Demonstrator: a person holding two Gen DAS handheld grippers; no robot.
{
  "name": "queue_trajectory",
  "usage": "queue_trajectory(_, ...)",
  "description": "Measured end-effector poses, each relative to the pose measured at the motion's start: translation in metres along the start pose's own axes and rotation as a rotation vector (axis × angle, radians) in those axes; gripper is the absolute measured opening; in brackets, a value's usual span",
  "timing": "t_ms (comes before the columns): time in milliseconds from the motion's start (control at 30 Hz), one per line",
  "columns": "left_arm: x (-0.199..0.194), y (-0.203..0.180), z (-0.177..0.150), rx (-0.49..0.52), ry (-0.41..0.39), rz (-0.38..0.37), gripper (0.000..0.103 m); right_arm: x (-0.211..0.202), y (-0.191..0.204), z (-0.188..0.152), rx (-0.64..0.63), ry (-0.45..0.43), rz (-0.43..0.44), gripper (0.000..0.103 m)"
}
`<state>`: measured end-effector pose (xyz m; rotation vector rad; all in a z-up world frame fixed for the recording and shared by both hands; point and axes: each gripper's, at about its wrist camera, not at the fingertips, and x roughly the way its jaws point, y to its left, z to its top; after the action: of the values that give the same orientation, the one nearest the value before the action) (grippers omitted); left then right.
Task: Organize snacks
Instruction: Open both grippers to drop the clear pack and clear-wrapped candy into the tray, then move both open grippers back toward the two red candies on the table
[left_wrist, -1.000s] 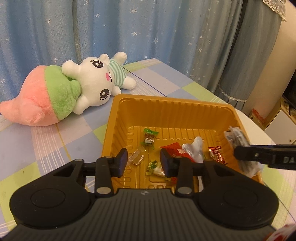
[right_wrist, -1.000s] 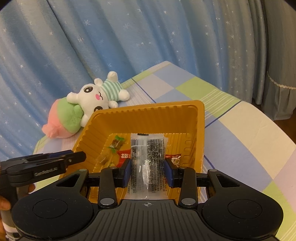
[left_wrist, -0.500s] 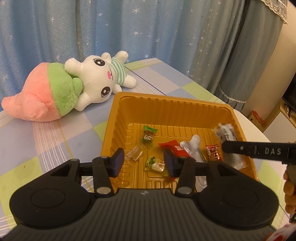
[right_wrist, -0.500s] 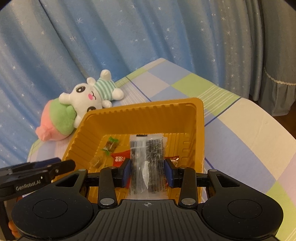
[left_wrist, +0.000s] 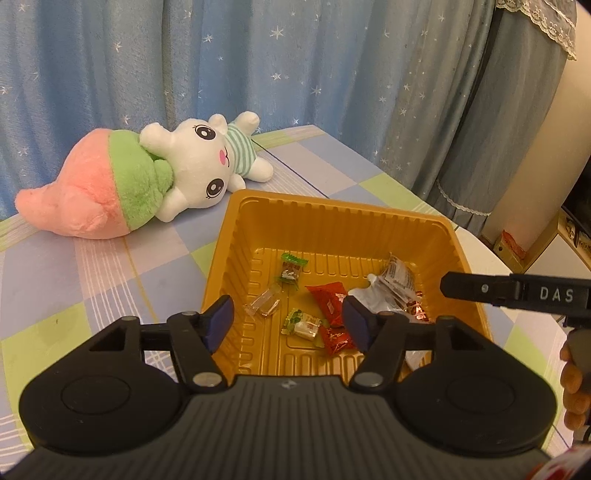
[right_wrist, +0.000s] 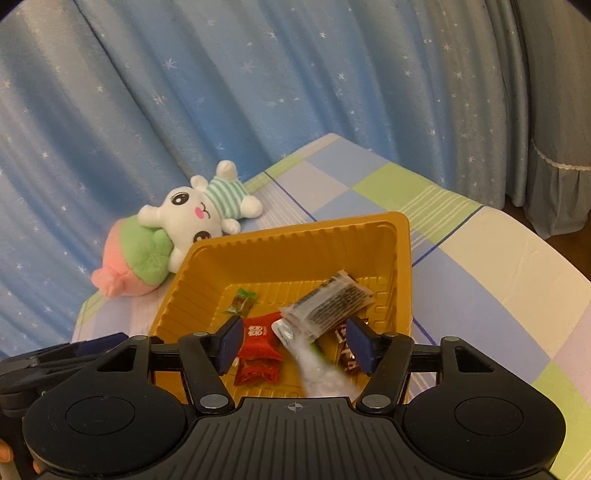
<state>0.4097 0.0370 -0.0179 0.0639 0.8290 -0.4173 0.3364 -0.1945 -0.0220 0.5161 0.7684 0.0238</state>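
Observation:
An orange plastic tray (left_wrist: 332, 210) (right_wrist: 288, 251) holds several wrapped snacks: a red packet (left_wrist: 328, 299) (right_wrist: 258, 336), green-ended candies (left_wrist: 291, 266) (right_wrist: 242, 301), a clear wrapper (left_wrist: 264, 304) and a white pouch (left_wrist: 365, 299). A clear packet of dark seeds (right_wrist: 327, 304) (left_wrist: 397, 275) lies tilted on the other snacks in the tray, free of my fingers. My right gripper (right_wrist: 291, 341) is open and empty just above the tray's near side. My left gripper (left_wrist: 286, 325) is open and empty over the tray's near-left rim.
A white bunny plush (left_wrist: 207, 166) (right_wrist: 199, 214) and a pink-green plush (left_wrist: 96, 192) (right_wrist: 136, 262) lie behind the tray on the checked tablecloth (left_wrist: 74, 266). Blue starred curtains (left_wrist: 258, 74) hang behind. The table edge (right_wrist: 546, 258) drops off at right.
My right gripper opened and released the seed packet, which dropped tilted into the tray. My left gripper opened wider and drew back slightly.

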Motion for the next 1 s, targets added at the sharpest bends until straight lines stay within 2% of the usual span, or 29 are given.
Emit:
queue_trajectory(167,-0.012,-0.006,-0.001,-0.006,-0.011,0.0,0.068,-0.013,0.002,-0.004,0.001,-0.005,0.014,0.064)
queue_trajectory(467,-0.039,-0.02,-0.01,-0.016,-0.026,0.006,0.068,-0.041,0.001,-0.017,-0.009,-0.006,0.03,0.065)
queue_trajectory(700,-0.065,-0.032,-0.025,-0.034,-0.034,-0.003,0.072,-0.068,0.002,-0.03,-0.042,-0.007,0.047,0.065)
queue_trajectory(1000,-0.108,-0.047,-0.052,-0.072,-0.052,0.03,0.076,-0.103,0.008,-0.056,-0.126,0.006,0.066,0.065)
